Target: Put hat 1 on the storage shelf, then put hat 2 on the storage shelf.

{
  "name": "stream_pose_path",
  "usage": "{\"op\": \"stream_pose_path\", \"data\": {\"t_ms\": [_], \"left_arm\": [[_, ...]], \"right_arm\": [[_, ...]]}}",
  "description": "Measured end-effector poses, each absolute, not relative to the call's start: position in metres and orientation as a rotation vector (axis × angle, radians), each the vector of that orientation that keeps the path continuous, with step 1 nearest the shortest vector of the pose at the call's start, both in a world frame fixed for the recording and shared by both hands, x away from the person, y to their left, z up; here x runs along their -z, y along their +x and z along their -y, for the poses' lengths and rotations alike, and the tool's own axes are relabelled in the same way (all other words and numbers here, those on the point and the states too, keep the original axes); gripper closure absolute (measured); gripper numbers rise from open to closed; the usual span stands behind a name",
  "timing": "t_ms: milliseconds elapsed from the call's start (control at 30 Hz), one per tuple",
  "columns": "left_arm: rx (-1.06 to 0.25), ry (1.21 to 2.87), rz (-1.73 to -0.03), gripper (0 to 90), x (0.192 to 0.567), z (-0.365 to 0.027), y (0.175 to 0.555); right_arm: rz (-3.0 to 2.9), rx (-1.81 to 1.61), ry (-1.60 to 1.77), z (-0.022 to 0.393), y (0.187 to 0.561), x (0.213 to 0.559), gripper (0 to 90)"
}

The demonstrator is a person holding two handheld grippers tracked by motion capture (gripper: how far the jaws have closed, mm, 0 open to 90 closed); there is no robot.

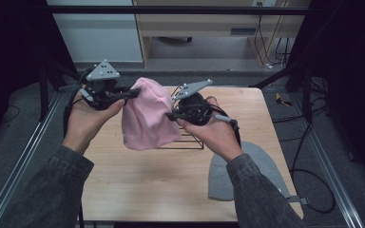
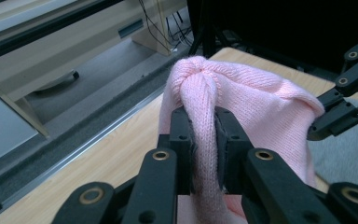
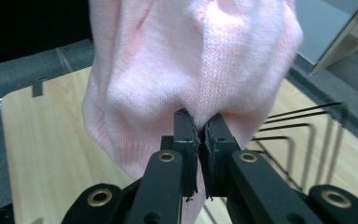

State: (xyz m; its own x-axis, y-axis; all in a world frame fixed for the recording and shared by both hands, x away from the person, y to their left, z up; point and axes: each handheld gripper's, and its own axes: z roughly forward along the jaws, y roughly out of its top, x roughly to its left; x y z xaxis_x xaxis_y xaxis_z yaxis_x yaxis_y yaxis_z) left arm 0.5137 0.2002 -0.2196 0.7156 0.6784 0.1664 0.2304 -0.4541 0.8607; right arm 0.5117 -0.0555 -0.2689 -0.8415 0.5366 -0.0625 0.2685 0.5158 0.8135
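A pink knit hat (image 1: 145, 116) hangs in the air above the far half of the wooden table (image 1: 138, 175), held from both sides, and the two grips look chosen to keep it spread and off the surface. The left gripper (image 1: 132, 93) comes in from about nine o'clock and has its jaws clamped on a bunched fold near the crown; in the left gripper view a thick roll of the knit (image 2: 204, 135) runs up between the two black jaws, so this grip seems to carry most of the weight. The right gripper (image 1: 172, 115) reaches in from about three o'clock and pinches a thinner edge of the fabric lower down; in the right gripper view its jaws are nearly together, with just a sliver of pink cloth (image 3: 200, 79) caught at the tips, a hold that looks better suited to steering than lifting. Behind and below the hat, toward one o'clock of the table's middle, stands a thin black wire rack (image 1: 190, 140) (its bars also show at the right of the right gripper view), and holding the hat directly over it suggests, as a guess, that the hat is meant to go on or near it. A grey hat (image 1: 261, 166) lies flat at about four o'clock, partly under the person's right sleeve (image 1: 261, 199), well apart from the pink one.
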Motion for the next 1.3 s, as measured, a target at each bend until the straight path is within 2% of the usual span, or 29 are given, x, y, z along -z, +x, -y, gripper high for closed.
{"op": "stream_pose_path", "data": {"t_ms": [667, 1300], "left_arm": [[-0.680, 1.970, -0.669, 78.8, 0.190, -0.177, 0.559], [-0.697, 1.965, -0.652, 78.6, 0.190, -0.166, 0.580]], "right_arm": [[-2.359, -1.291, 0.734, 0.079, 0.554, 0.243, 85.8], [-2.282, -1.281, 0.763, 0.088, 0.569, 0.240, 85.8]]}}
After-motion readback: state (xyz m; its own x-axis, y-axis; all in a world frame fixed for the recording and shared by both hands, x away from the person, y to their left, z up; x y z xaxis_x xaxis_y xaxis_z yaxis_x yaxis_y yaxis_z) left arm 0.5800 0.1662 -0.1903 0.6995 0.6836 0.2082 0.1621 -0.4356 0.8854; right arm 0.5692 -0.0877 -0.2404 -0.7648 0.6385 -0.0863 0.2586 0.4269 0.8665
